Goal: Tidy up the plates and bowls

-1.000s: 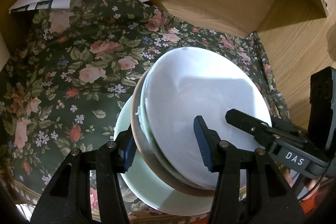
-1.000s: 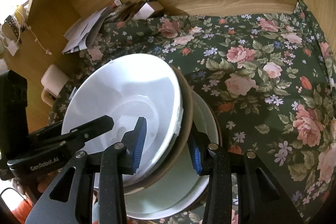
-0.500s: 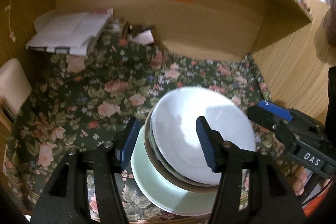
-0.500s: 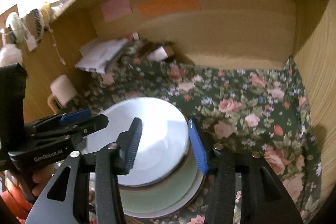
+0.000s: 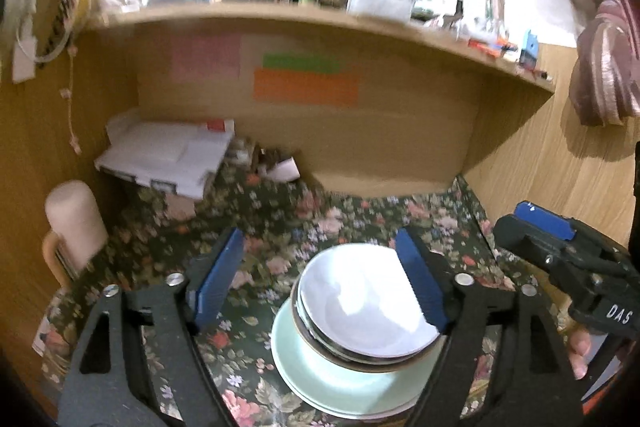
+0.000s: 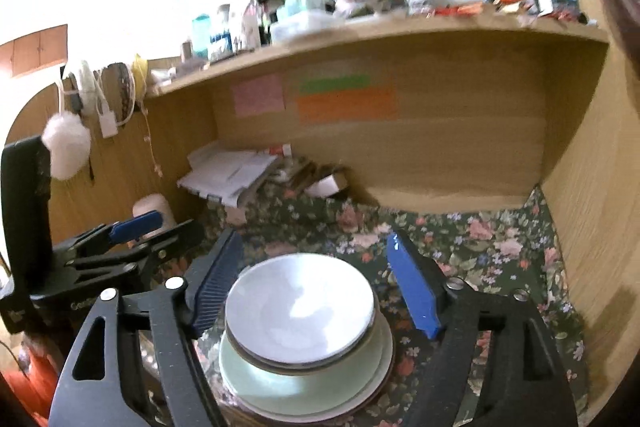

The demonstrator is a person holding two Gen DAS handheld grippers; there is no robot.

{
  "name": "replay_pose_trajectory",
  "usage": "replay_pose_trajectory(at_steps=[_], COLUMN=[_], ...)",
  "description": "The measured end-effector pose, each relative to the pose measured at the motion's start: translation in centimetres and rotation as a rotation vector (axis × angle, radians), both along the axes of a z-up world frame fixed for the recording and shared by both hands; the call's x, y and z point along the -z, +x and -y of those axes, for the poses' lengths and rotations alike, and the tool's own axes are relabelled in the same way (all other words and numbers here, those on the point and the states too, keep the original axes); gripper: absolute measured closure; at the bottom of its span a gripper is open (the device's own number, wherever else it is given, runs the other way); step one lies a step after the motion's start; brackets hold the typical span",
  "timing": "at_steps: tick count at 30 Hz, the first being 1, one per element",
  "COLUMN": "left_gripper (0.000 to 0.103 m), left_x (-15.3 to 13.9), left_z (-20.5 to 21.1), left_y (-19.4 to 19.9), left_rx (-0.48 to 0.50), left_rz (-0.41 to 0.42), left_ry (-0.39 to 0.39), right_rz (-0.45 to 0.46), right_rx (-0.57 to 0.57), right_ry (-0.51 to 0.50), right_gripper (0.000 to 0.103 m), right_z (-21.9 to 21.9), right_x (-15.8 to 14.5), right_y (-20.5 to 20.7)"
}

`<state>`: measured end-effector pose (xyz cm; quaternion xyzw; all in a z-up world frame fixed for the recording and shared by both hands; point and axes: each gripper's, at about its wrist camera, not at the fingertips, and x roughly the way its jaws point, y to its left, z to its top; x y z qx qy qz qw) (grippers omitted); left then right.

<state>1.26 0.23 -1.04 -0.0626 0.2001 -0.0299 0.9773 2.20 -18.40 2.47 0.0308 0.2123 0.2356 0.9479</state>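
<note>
Moved: both grippers have drawn back and up from the stack since a second ago; then their pads straddled the bowl rims, now the stack sits free.
Left gripper (image 5: pixel 320 275): jaws opening, wide, nothing between the pads; the white bowl shows just behind its right pad.
Right gripper (image 6: pixel 316 279): jaws opening, wide, nothing gripped; the stack lies below and between its fingers.
Stack: white bowl (image 5: pixel 366 309) on top, nested in a brown-rimmed bowl (image 5: pixel 320 341), on pale green plates (image 5: pixel 320 379).
Stack place: on the bench, front middle of the floral cloth (image 5: pixel 280 223).
Landmark: everything below is placed from the stack.
Behind left: paper pile (image 5: pixel 168 157) at the back corner, small clutter just to its right.
Far left: cream roll (image 5: pixel 74 223) against the side panel.
Behind: wooden back panel with pink (image 5: pixel 206 61), green (image 5: pixel 302 63) and orange (image 5: pixel 306 89) notes.
Above: shelf (image 5: pixel 320 21) crowded with bottles, blurred.
Right: wooden side wall (image 6: pixel 592 219) near the cloth edge.
In the way: only the two grippers hang close over the stack; the cloth around it is bare.
Person: fingertips (image 5: pixel 578 351) show under the right gripper's body.
</note>
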Motion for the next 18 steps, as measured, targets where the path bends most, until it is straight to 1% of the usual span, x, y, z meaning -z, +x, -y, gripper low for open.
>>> replay_pose_trajectory(at_steps=[3,6,8,12,14,18], left_gripper=[0.015,0.009,0.007,0.003,0.002,0.0], left_x=[-0.4,-0.6,-0.7,-0.9,-0.9,-0.8], left_z=[0.2,0.3,0.4,0.7,0.7,1.0], left_y=[-0.9,-1.7,-2.3,-3.1,-3.4,-3.9], left_rx=[-0.01,-0.017,-0.022,-0.033,-0.034,-0.044], left_rz=[0.041,0.071,0.093,0.133,0.144,0.165], left_ry=[0.014,0.022,0.023,0.041,0.041,0.051], right_rz=[0.018,0.043,0.064,0.084,0.086,0.106], right_rx=[-0.007,-0.008,-0.01,-0.001,0.009,0.043], right_ry=[0.012,0.004,-0.003,-0.001,0.006,0.028], right_gripper=[0.029,0.025,0.018,0.011,0.001,0.0], right_z=[0.2,0.1,-0.1,-0.2,-0.1,0.3], right_x=[-0.3,-0.5,-0.6,-0.6,-0.5,-0.6], right_y=[-0.6,-1.4,-1.9,-2.8,-2.9,-3.2])
